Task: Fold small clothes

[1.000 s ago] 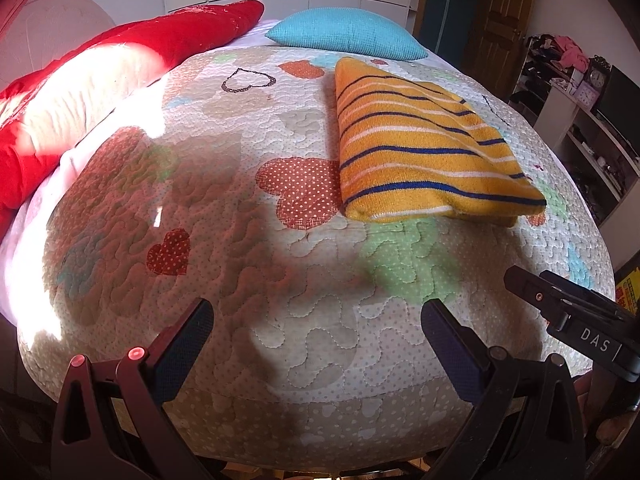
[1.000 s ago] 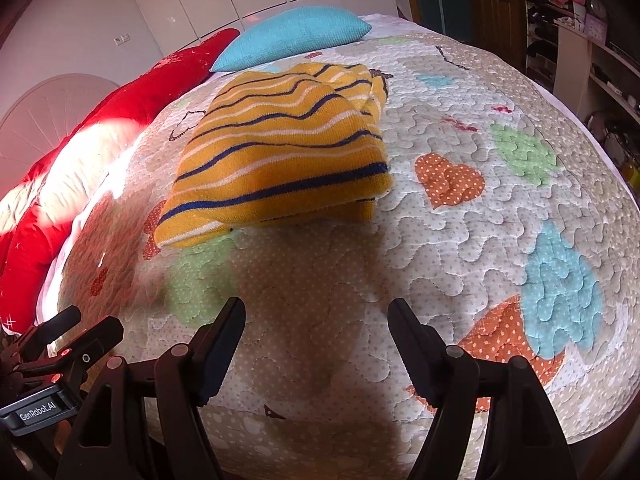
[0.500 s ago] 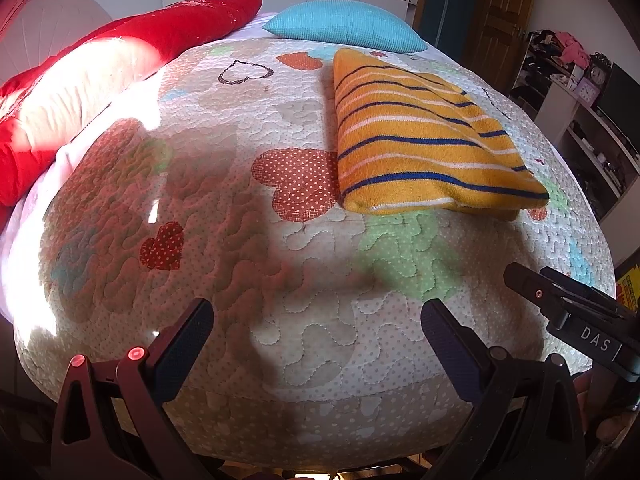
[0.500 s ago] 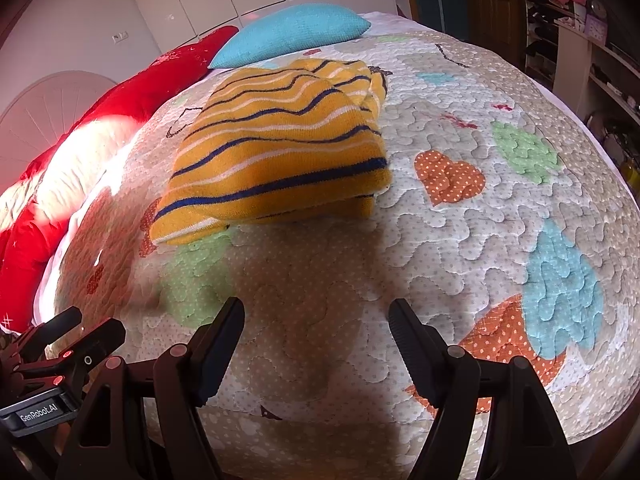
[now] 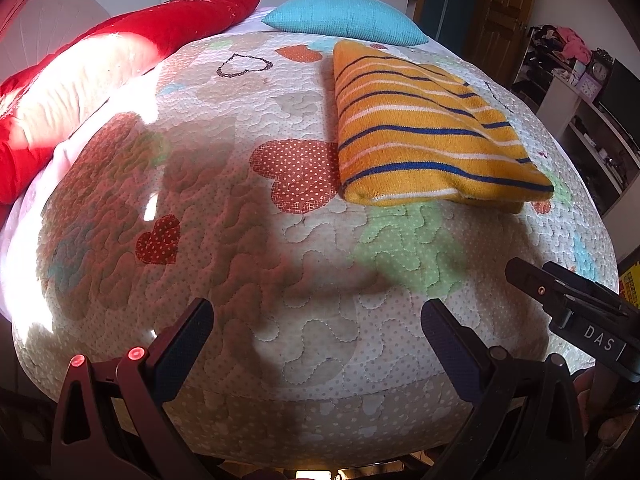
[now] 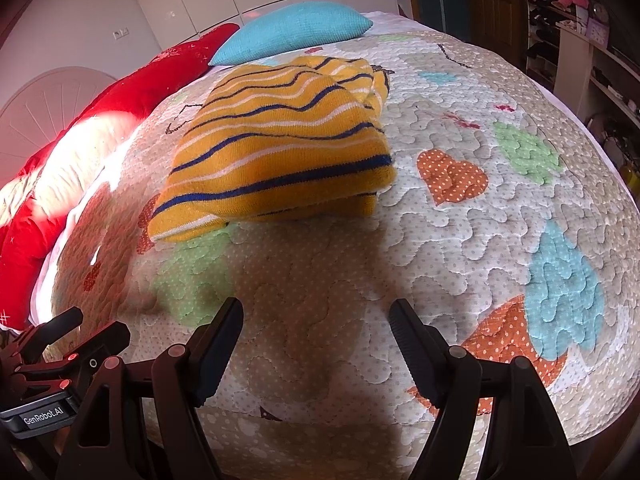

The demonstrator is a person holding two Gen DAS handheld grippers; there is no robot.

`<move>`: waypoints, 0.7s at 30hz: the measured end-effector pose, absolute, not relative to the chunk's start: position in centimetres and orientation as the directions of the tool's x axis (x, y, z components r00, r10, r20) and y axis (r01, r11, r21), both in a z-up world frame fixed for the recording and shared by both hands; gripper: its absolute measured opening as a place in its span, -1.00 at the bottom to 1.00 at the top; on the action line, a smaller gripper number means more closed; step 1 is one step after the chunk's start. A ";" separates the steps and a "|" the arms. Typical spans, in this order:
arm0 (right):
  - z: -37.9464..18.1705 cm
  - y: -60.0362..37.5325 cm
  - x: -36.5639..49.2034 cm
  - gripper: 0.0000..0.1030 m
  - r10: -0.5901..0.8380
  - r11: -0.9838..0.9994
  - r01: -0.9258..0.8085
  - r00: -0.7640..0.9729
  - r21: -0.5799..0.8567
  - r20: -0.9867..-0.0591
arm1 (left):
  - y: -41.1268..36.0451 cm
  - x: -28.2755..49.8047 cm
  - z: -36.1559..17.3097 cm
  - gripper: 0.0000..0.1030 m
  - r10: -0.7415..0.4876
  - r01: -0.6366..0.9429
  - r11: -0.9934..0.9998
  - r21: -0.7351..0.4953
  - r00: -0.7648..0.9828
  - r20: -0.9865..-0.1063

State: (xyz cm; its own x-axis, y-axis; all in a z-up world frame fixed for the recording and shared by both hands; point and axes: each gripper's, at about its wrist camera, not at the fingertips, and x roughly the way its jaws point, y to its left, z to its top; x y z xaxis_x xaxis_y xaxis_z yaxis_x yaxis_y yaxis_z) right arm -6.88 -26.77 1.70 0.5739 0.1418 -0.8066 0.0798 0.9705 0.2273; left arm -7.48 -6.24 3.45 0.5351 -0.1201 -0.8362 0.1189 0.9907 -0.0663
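Note:
A folded yellow garment (image 5: 424,132) (image 6: 280,148) with blue and white stripes lies flat on the quilted bedspread (image 5: 248,240) (image 6: 460,240), layers stacked. Near the bed's front edge my left gripper (image 5: 318,316) stands open, nothing between its fingers; the garment lies beyond it and to the right. In the right wrist view my right gripper (image 6: 316,316) is also open and empty, with the garment ahead of it, slightly left. Each gripper shows at the edge of the other's view, the right one (image 5: 572,300) and the left one (image 6: 60,340).
A red cushion (image 5: 120,52) runs along the bed's left side and a turquoise pillow (image 5: 344,18) lies at the head. Shelves with clutter (image 5: 580,92) and a wooden door (image 5: 504,8) stand to the right. Sunlight hits the left edge.
None of the objects moved; the left wrist view drifted slightly, so the garment sits a little lower in the frame. Both grippers stay open.

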 end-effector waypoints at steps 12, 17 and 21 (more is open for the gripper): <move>1.4 -27.0 -6.8 0.59 0.133 0.974 0.073 0.573 0.212 -0.809 | -6.2 -7.5 2.9 1.00 -0.121 0.117 0.991 -0.070 0.520 -0.846; 1.4 -26.8 -6.9 0.60 0.124 0.977 0.069 0.575 0.199 -0.809 | -6.3 -7.5 2.7 1.00 -0.118 0.117 0.991 -0.066 0.515 -0.849; 1.3 -26.7 -6.9 0.60 0.121 0.978 0.069 0.574 0.195 -0.810 | -6.3 -7.5 2.5 1.00 -0.115 0.114 0.991 -0.065 0.513 -0.851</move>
State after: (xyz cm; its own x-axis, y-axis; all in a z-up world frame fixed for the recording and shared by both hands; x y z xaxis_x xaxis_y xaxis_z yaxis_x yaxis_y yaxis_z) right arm -6.92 -26.73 1.33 0.5743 0.1210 -0.8096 0.0687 0.9784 0.1949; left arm -7.47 -6.29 2.52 0.5126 -0.1149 -0.8509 0.1138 0.9914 -0.0653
